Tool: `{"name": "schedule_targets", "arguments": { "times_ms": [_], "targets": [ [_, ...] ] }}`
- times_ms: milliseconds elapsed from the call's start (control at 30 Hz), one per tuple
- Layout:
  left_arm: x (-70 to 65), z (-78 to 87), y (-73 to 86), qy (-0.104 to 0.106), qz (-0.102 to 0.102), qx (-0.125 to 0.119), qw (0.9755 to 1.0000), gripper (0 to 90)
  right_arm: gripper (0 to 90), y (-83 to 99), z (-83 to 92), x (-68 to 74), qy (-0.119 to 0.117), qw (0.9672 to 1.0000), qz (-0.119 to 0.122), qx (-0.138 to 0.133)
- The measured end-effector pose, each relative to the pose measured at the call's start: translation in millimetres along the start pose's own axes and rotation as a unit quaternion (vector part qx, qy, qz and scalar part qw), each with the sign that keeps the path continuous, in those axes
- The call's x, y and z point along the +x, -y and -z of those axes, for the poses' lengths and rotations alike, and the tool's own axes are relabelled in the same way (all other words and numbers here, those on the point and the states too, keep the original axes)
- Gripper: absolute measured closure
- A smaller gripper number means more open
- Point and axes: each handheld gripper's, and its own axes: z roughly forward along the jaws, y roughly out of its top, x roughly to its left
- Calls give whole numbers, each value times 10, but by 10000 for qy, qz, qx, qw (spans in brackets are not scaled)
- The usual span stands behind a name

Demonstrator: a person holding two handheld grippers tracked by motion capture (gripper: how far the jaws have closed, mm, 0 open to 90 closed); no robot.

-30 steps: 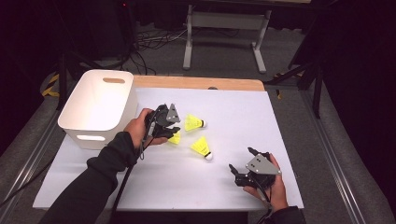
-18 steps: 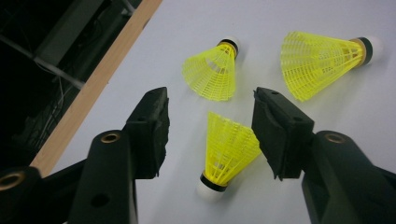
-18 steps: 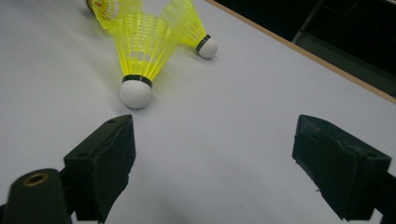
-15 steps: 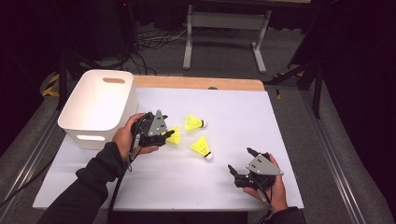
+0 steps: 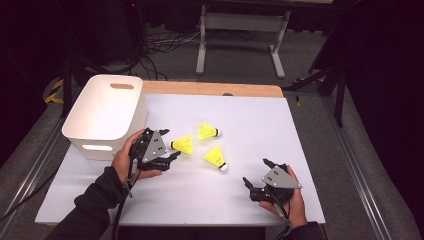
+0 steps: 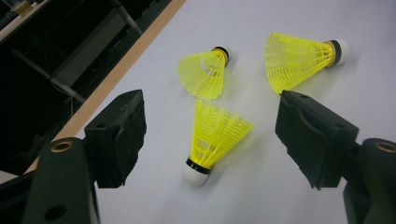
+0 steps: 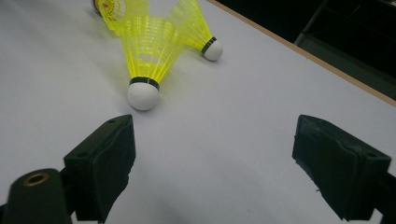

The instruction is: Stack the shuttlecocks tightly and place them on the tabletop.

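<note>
Shuttlecock (image 6: 212,140) between widening jaws of left tool (image 6: 210,135), untouched.

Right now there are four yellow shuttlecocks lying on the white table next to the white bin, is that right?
Not quite: there are three, not four. The high view shows one shuttlecock by the left gripper, and two more beside it, near the white bin.

My three shuttlecocks (image 6: 215,135) have yellow plastic mesh skirts and smooth white tips. The table (image 5: 300,135) looks matt white, with bare wood at its far edge. The bin (image 5: 107,112) is smooth white plastic.
</note>
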Motion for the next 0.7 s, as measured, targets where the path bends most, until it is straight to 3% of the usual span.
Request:
{"name": "schedule_targets", "arguments": {
  "times_ms": [100,233,533,700],
  "targets": [
    [-31,34,84,41,100,-178,9998,222,142,-5,-1,20,-16,10000,45,8],
    [-78,109,186,32,84,-347,9994,208,143,-5,-12,41,-58,10000,71,27],
    [-143,269,364,14,113,-573,9983,192,143,-11,-41,104,-114,9998,170,75],
    [-157,372,472,98,233,-702,9972,186,143,-15,-41,111,-114,9997,182,71]
  ]
}}
